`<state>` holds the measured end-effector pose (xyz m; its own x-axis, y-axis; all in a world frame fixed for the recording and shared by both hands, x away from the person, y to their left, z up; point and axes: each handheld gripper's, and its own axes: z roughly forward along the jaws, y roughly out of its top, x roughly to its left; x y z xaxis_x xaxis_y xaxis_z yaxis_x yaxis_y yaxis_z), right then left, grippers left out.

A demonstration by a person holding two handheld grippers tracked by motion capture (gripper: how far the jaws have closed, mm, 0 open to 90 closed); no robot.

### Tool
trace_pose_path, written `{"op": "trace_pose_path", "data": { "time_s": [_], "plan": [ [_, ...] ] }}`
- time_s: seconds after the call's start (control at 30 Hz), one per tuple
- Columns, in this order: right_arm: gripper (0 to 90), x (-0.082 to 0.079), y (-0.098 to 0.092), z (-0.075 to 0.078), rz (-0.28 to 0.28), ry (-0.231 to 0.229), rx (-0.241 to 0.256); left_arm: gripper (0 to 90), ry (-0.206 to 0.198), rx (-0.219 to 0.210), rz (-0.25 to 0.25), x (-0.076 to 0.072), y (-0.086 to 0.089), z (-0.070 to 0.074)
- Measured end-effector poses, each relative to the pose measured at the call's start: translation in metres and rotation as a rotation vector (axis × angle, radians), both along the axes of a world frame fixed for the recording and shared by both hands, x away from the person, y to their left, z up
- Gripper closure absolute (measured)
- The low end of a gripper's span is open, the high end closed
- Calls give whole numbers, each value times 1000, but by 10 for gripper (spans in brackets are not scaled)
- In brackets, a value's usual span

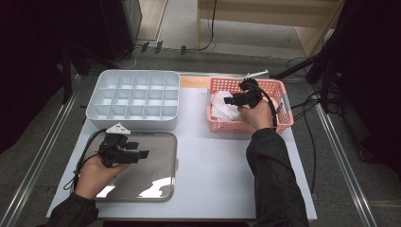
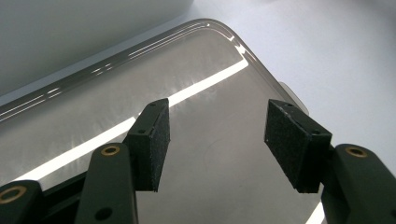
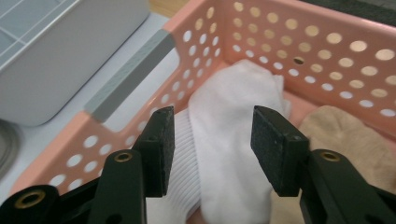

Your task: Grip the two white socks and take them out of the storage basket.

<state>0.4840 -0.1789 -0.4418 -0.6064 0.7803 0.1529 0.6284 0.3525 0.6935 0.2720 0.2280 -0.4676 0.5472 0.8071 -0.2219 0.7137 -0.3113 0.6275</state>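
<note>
On a white table over grey floor | 1 pink basket, 1 white sock and 1 beige cloth inside | 1 divided bin | 1 steel tray | right gripper agape astride sock | left gripper agape, empty, over tray

From up top my right hand blocks a chunk of the pink basket, and the white sock runs off the bottom edge in the right gripper view. Beige cloth beside it is cut off too.
</note>
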Motion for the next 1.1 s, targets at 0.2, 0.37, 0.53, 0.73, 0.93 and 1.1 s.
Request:
{"op": "trace_pose_path", "data": {
  "time_s": [0.2, 0.37, 0.53, 0.73, 0.93, 1.1],
  "plan": [
    [513, 14, -1, -8, -34, 42, -41, 421, 2, 0, -14, 0, -4, -2],
    [508, 22, -1, -13, -21, 34, -64, 422, 3, -3, -21, 0, -6, -3],
    [479, 26, -6, -18, -52, 29, -71, 422, 2, -2, -20, -1, -6, -2],
    [457, 30, -7, -24, -45, 40, -93, 423, 5, 0, -17, -1, -6, -4],
    [446, 33, -1, -40, -9, 79, -158, 423, 8, 4, -22, -1, -7, -5],
    [609, 36, 2, -46, 16, 131, -198, 422, 13, 7, -21, 0, -6, -7]
  ]
}}
